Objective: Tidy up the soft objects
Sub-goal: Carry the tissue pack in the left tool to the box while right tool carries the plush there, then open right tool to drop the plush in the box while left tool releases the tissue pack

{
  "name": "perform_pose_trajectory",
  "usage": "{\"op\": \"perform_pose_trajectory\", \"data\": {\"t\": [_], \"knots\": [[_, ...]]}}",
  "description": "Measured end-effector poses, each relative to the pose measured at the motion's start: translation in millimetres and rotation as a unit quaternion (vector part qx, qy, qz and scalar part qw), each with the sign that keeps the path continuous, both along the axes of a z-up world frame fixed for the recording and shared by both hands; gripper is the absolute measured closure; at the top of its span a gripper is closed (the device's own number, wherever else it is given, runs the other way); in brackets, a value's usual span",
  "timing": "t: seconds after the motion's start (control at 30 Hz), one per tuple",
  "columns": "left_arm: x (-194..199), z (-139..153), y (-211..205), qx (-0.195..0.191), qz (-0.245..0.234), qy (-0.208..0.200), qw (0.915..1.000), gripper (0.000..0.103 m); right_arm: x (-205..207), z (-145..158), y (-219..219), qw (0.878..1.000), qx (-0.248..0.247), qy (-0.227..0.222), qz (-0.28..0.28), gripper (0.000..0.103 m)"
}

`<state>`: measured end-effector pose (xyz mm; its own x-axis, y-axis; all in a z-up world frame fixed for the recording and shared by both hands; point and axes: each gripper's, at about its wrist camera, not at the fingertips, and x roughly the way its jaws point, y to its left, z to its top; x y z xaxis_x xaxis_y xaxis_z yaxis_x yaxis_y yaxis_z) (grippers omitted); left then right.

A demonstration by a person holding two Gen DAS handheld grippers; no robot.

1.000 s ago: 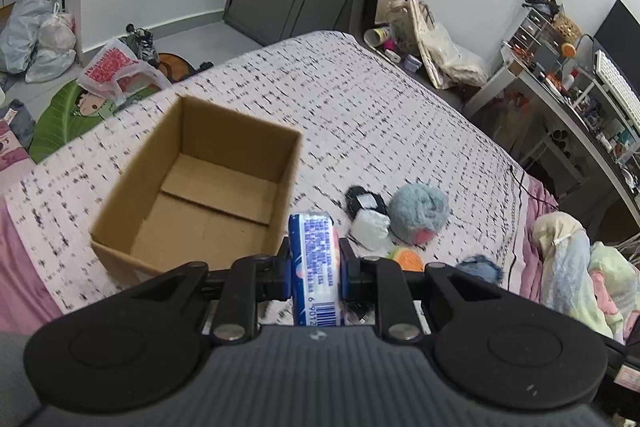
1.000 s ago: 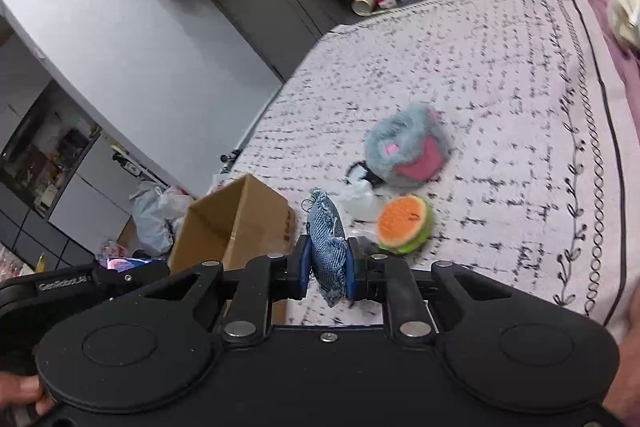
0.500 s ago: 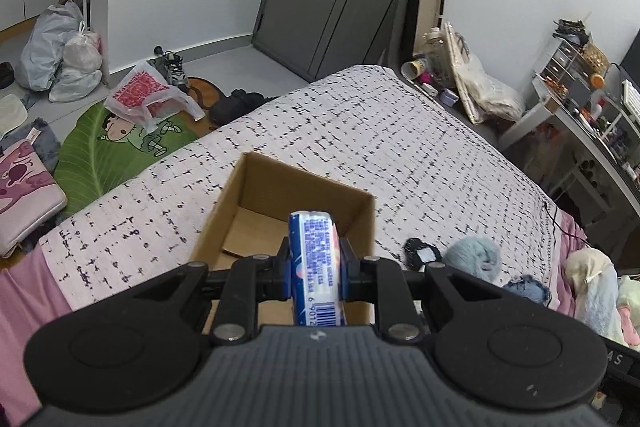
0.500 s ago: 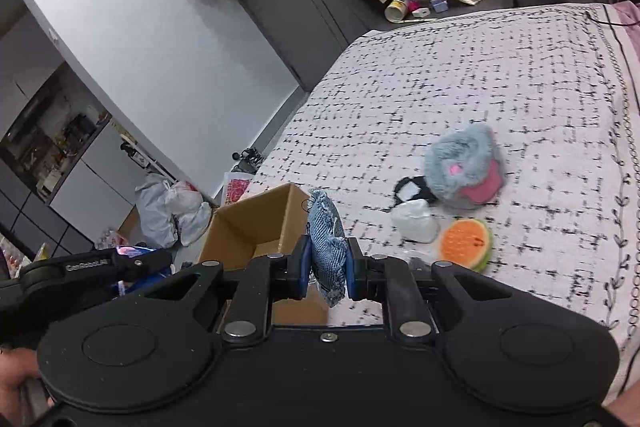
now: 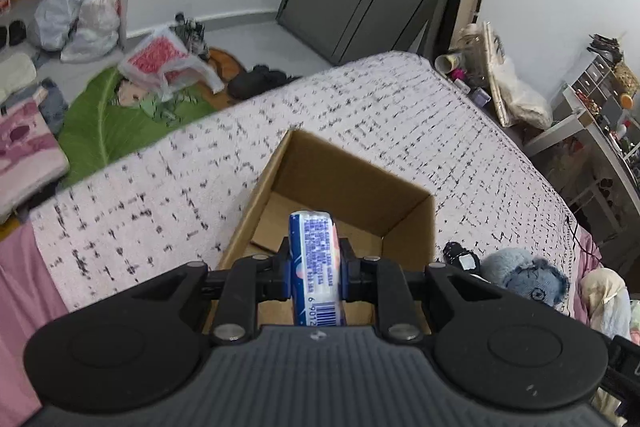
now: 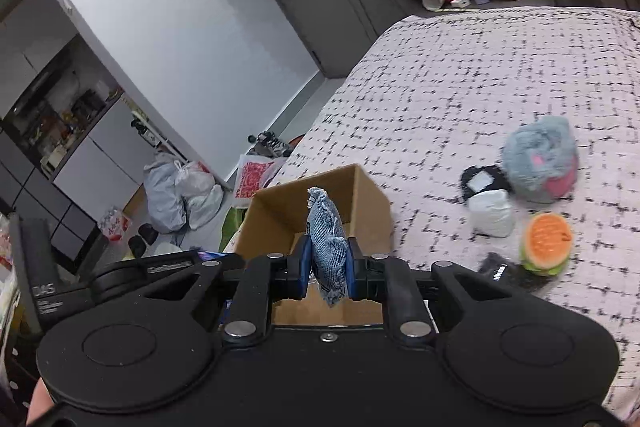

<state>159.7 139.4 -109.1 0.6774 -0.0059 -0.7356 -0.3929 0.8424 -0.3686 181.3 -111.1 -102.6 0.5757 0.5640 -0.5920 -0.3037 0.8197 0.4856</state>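
My left gripper (image 5: 315, 271) is shut on a blue and white tissue pack (image 5: 317, 259) and holds it over the near side of the open cardboard box (image 5: 344, 183) on the bed. My right gripper (image 6: 328, 265) is shut on a small denim pouch (image 6: 327, 247) and holds it above the same box (image 6: 360, 195). On the bed to the right lie a grey-blue plush (image 6: 540, 157), a white pouch (image 6: 492, 213), a black item (image 6: 482, 179) and an orange-green burger toy (image 6: 546, 239).
The bed cover (image 5: 360, 107) is white with black marks and a pink edge. Bags and a green leaf mat (image 5: 108, 119) lie on the floor to the left. A desk and shelves (image 5: 600, 115) stand at the right. The left gripper's body (image 6: 120, 279) shows at the lower left of the right wrist view.
Both grippers have moved toward the box with their loads; the box now sits right in front of and under the fingers in both views.
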Motion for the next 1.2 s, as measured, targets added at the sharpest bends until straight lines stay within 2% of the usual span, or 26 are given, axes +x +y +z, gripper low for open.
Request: {"op": "perform_pose_trajectory", "data": {"t": [0.2,0.4,0.53,0.57,0.63,0.67,0.7,0.77,0.93,0.97,1.03,1.13,1.2], "knots": [[6.6,-17.0,11.4,-0.011,0.008,0.019,0.9997,0.082,4.3,-16.0,28.8,1.000,-0.018,0.016,0.010,0.085],[7.3,-24.7,16.1,-0.004,0.001,0.013,0.9999,0.082,6.0,-31.7,50.6,0.999,-0.036,0.034,0.020,0.085],[7.3,-27.6,21.5,-0.016,0.005,0.011,0.9998,0.079,6.0,-36.2,59.9,0.998,-0.040,0.041,0.026,0.084],[7.1,-27.8,21.9,-0.016,0.006,0.012,0.9998,0.079,6.2,-37.3,61.3,0.998,-0.040,0.044,0.028,0.080],[7.2,-28.6,22.4,-0.017,0.005,0.014,0.9997,0.079,7.8,-40.3,62.6,0.998,-0.037,0.050,0.029,0.080],[7.2,-29.0,22.4,-0.018,0.004,0.016,0.9997,0.079,8.4,-42.0,62.2,0.998,-0.035,0.054,0.028,0.074],[7.0,-29.0,22.4,-0.017,0.004,0.018,0.9997,0.079,9.5,-44.0,61.7,0.997,-0.034,0.058,0.028,0.061],[7.4,-29.0,22.3,-0.018,0.002,0.023,0.9996,0.075,9.6,-45.0,59.4,0.997,-0.029,0.065,0.027,0.050],[6.2,-26.8,18.3,-0.012,0.000,0.027,0.9996,0.065,4.2,-34.9,53.1,0.997,-0.025,0.062,0.036,0.048],[6.4,-26.5,17.0,-0.010,-0.002,0.029,0.9995,0.063,3.8,-32.2,50.6,0.997,-0.025,0.062,0.036,0.044],[6.7,-25.7,13.6,-0.008,-0.009,0.033,0.9994,0.051,1.3,-25.4,43.9,0.997,-0.036,0.053,0.031,0.040],[5.5,-21.7,7.9,0.003,-0.016,0.030,0.9994,0.042,-1.5,-17.4,31.6,0.997,-0.048,0.043,0.036,0.040],[3.0,-18.2,4.2,0.009,-0.019,0.023,0.9995,0.034,-1.6,-12.3,20.6,0.997,-0.055,0.041,0.035,0.035]]}}
